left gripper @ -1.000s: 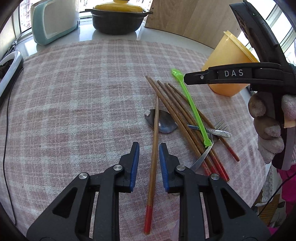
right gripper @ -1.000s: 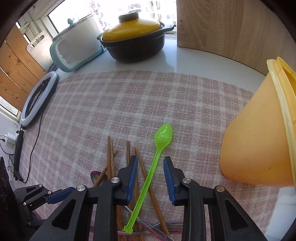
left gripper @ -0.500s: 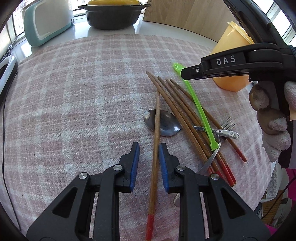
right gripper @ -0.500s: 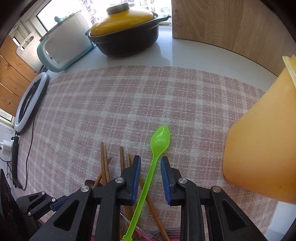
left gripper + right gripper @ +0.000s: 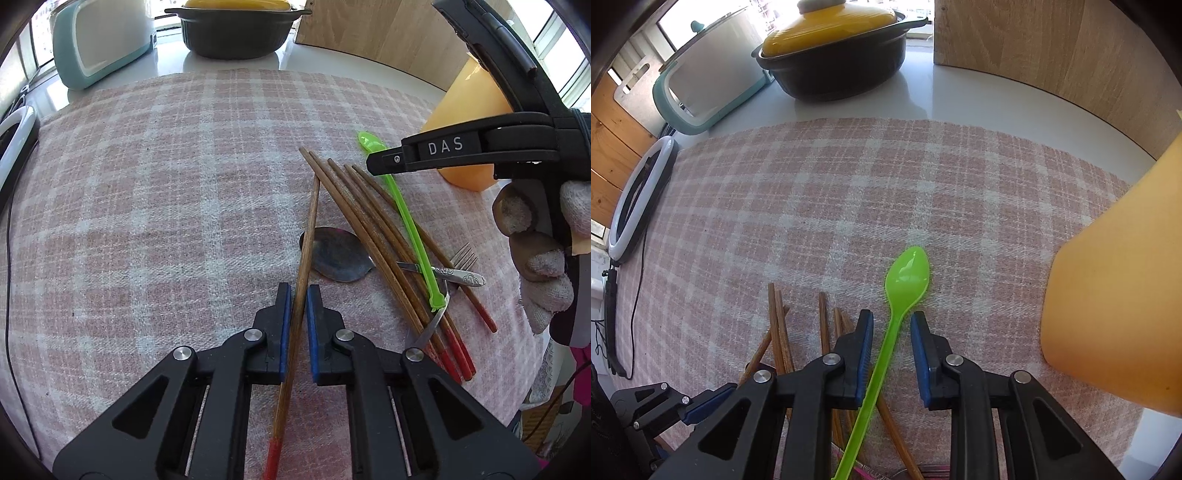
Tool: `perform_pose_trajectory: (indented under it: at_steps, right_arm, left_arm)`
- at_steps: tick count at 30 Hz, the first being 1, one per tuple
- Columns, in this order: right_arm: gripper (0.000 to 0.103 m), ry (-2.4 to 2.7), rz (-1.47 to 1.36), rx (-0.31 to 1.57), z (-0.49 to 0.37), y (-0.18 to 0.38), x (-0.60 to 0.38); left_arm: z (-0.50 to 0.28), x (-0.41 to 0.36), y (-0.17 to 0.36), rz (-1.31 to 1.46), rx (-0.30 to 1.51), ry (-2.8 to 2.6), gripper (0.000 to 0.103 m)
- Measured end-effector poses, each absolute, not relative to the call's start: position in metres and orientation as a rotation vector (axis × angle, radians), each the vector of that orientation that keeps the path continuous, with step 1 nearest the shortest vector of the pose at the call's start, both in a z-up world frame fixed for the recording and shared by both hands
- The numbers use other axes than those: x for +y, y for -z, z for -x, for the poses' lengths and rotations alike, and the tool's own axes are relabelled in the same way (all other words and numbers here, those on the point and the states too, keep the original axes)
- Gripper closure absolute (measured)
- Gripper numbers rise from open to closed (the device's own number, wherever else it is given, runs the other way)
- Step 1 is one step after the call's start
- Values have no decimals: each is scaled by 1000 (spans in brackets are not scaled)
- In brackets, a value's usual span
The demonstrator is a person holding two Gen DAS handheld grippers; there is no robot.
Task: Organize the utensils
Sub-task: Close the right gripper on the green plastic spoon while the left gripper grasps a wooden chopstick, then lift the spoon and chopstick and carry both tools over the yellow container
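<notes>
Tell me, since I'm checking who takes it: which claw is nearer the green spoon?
Right. The right claw straddles the green spoon's handle, pads not yet pressing. The left claw sits apart, closing on a lone chopstick.

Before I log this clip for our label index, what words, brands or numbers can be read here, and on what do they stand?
"DAS": white letters on the black body of the right gripper, seen in the left wrist view.
No other text: the black casserole pot with yellow lid, the orange plastic container and the engraved silver handle show no readable marks.
</notes>
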State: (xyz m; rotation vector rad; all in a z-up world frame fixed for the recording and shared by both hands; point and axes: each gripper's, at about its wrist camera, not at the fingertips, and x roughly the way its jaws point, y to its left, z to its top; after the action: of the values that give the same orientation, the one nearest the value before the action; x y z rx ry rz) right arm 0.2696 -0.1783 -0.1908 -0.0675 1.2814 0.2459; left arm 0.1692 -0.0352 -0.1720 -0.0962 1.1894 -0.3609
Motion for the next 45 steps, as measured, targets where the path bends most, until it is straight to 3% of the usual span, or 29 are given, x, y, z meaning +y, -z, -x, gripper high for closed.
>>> perform_pose_trajectory:
  at_steps: [11, 27, 45]
  right_arm:
    - [98, -260, 44, 1279, -273, 194, -183]
    - [99, -338, -24, 1137, -241, 146, -192]
    - [99, -358, -99, 815, -181, 29, -243]
  left_arm:
    - [-165, -21, 172, 138, 1186, 327, 99]
    - [-161, 5, 130, 214, 1077, 302, 99]
    - [-187, -29, 34, 313, 860, 450, 99]
